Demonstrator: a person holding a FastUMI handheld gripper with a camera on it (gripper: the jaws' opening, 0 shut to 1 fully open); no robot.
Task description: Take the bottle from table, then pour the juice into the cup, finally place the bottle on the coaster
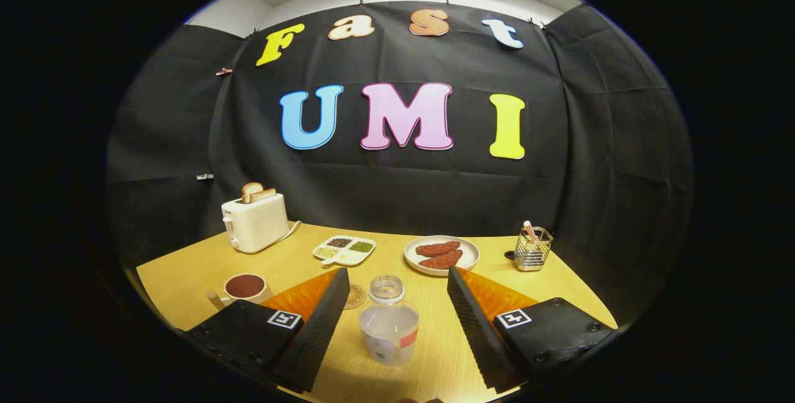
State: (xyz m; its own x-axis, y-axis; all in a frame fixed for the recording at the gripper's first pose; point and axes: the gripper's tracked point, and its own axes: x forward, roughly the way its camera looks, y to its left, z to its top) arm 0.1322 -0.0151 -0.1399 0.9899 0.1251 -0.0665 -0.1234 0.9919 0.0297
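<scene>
A small clear bottle (389,322) with no cap stands upright on the wooden table (186,272), between my two fingers with a gap on each side. My gripper (397,294) is open and touches nothing. A cream cup (244,288) holding dark red liquid sits to the left, beyond the left finger. A round woven coaster (356,296) lies flat just behind the left fingertip, partly hidden by it and left of the bottle's neck.
A white toaster (256,221) with two bread slices stands at the back left. A divided dish (344,249) of grains, a plate (441,254) with reddish patties and a wire holder (533,248) line the back. The table's edge lies close on the right.
</scene>
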